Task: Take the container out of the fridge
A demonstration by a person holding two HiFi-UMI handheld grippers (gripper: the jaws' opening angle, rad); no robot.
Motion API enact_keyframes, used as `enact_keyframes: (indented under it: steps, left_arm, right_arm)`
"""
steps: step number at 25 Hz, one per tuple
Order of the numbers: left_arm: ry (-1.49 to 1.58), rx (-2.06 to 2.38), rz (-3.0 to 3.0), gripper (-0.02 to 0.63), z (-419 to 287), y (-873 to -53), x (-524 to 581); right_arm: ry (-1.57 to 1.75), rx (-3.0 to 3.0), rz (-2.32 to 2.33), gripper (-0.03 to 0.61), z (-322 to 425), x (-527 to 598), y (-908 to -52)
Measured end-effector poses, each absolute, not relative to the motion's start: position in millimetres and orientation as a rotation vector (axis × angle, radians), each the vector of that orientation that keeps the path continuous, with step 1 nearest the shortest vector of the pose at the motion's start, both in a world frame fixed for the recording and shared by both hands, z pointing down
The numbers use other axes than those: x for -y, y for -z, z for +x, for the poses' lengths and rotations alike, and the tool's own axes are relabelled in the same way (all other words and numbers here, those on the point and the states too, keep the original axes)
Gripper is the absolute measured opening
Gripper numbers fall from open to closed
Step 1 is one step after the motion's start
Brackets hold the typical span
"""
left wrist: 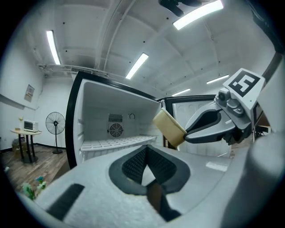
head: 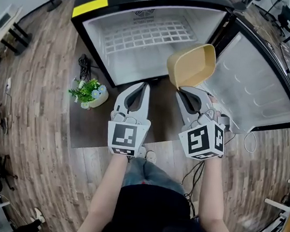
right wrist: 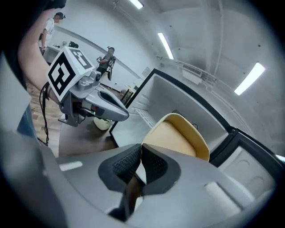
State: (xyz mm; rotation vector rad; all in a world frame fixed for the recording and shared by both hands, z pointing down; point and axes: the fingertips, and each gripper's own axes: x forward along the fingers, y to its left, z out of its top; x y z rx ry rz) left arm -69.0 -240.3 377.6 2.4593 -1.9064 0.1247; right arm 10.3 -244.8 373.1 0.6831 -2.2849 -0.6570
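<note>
A tan plastic container [head: 191, 65] hangs tilted in the air in front of the open fridge [head: 93, 6], outside its white compartment. My right gripper [head: 179, 89] is shut on the container's near rim, which shows pinched between the pads in the right gripper view [right wrist: 140, 149], with the tub [right wrist: 178, 136] opening beyond them. My left gripper [head: 146, 84] is level with it to the left, shut with nothing between its pads [left wrist: 146, 149]. The left gripper view shows the container [left wrist: 169, 128] held off to the right by the right gripper [left wrist: 209, 127].
The fridge door [head: 257, 92] stands swung open at the right, close to the container. A wire shelf [head: 146, 35] lies inside the fridge. A small potted plant [head: 91, 93] sits on the floor left of my left gripper. A black cable [head: 84, 65] lies by the fridge's left side.
</note>
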Motion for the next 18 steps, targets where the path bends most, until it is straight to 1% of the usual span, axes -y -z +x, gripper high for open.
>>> enact_keyframes:
  steps: [14,18]
  left_arm:
    - [-0.132,1.934,2.459,0.005,-68.6,-372.9,222.0]
    - [-0.127,1.948,2.456,0.005,-69.8,-370.7,218.3]
  right_arm:
    - [0.663,2.629,0.941,0.02,33.6,212.2,-339.7]
    - [0.523,2.817,1.094,0.02,42.0,205.4,-329.3]
